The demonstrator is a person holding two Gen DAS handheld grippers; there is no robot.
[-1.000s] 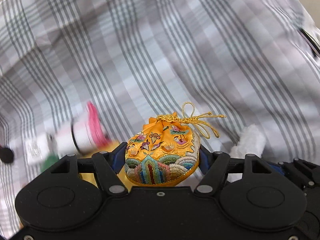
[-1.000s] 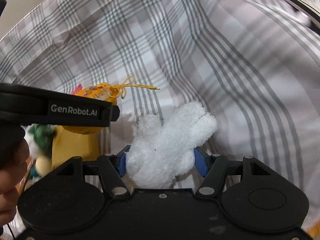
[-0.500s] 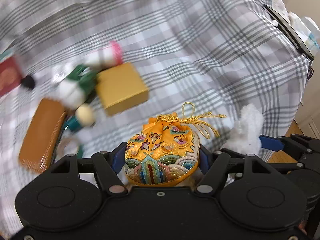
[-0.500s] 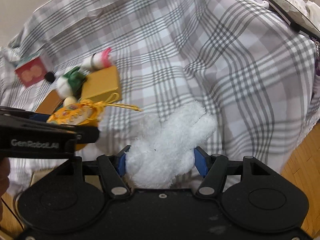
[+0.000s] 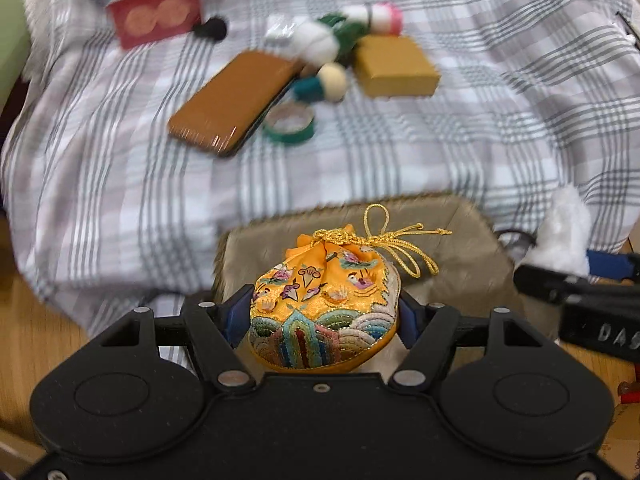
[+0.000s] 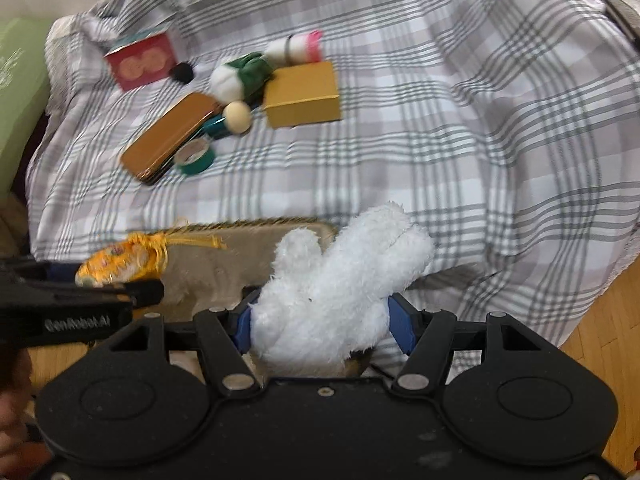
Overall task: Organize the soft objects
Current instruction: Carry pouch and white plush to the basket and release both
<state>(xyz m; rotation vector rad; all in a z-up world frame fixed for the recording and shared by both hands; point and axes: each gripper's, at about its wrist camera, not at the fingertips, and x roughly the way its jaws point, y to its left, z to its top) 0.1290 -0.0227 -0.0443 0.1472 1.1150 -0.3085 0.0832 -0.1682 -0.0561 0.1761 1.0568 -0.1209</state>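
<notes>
- Left gripper (image 5: 324,316) clamps the pouch (image 5: 326,304), right gripper (image 6: 320,320) grips the white plush (image 6: 340,280).
- Both hover over the tan bin (image 5: 460,248); next up, probably lower and let go.

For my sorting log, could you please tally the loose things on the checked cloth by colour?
Red: 1, card
Black: 1, pom-pom
Brown: 1, case
Gold: 1, box
Green: 1, tape roll
Mixed colours: 1, doll pile
Total: 6
</notes>
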